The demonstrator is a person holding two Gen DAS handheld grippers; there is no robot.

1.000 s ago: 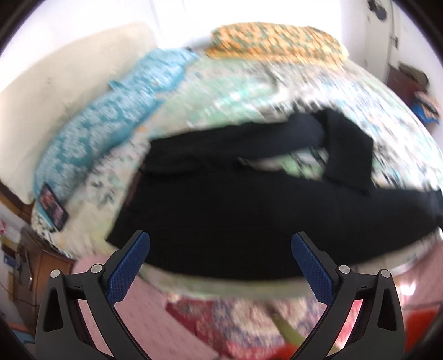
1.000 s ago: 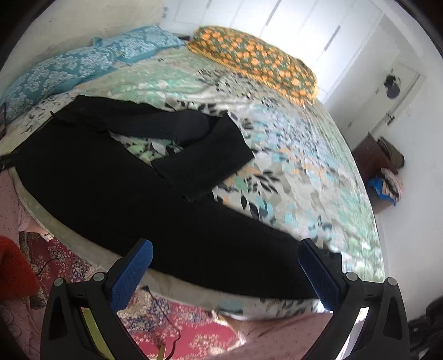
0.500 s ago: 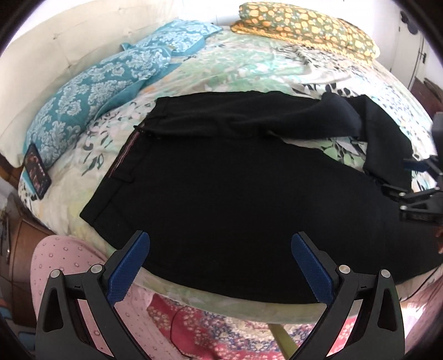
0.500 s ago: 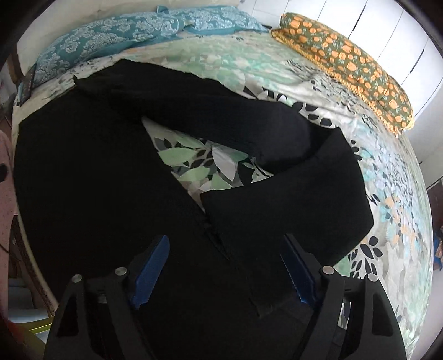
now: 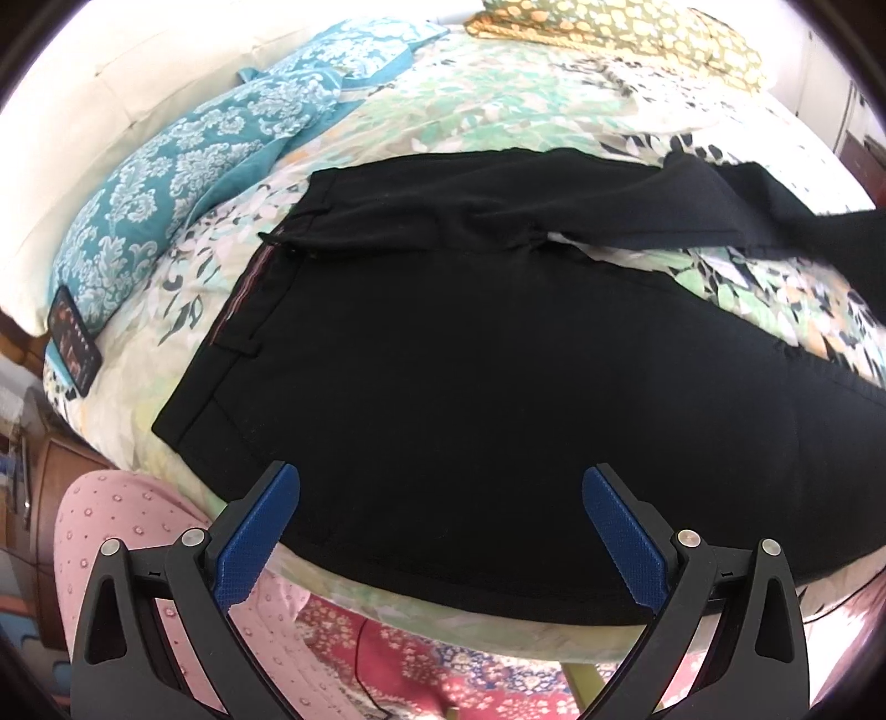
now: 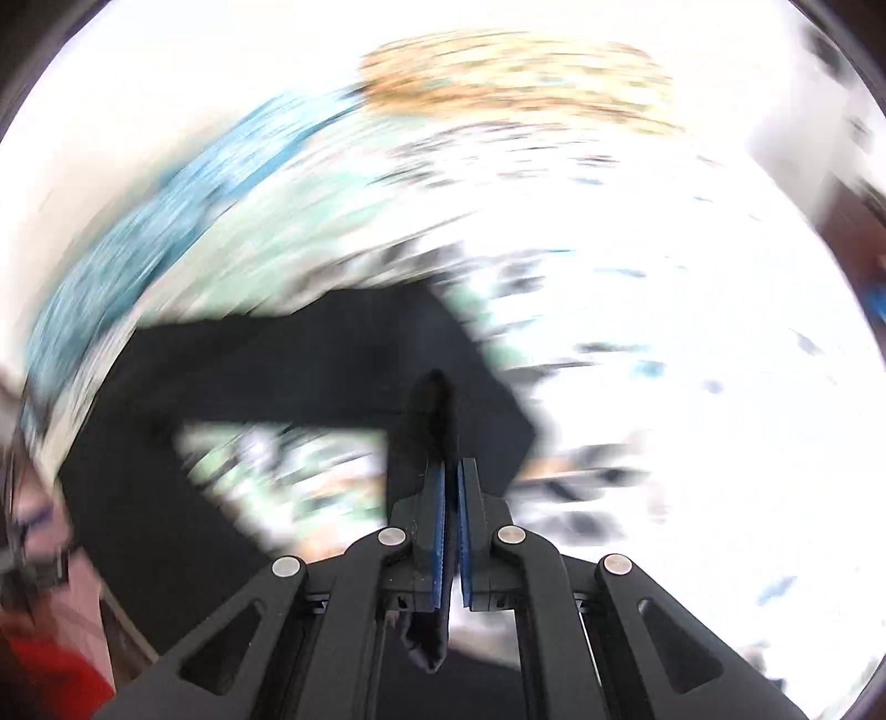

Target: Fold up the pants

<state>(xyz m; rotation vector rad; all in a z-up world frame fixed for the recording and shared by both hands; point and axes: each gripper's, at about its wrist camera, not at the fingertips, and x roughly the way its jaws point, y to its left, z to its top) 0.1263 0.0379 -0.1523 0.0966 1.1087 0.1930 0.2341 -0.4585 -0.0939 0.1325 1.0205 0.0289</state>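
Black pants (image 5: 443, 360) lie spread on the floral bed, waistband at the left. My left gripper (image 5: 440, 473) hovers open over the seat of the pants near the bed's front edge, with nothing between its blue pads. The far pant leg (image 5: 830, 232) rises off the sheet at the right. In the blurred right wrist view, my right gripper (image 6: 451, 465) is shut on a pinch of that black pant leg (image 6: 437, 410). Cloth pokes out above and below the pads, and the rest of the pants (image 6: 277, 354) trails to the left.
Teal patterned pillows (image 5: 221, 144) and an orange pillow (image 5: 637, 33) lie at the bed's head. A phone (image 5: 75, 346) rests at the left edge of the sheet (image 5: 498, 111). A person's pink-clad leg (image 5: 111, 543) and a red rug (image 5: 443, 675) are below the bed.
The right gripper has closed on the folded-back pant leg and is swinging fast, so its view blurs. The left gripper has sunk closer to the pants and stays open.
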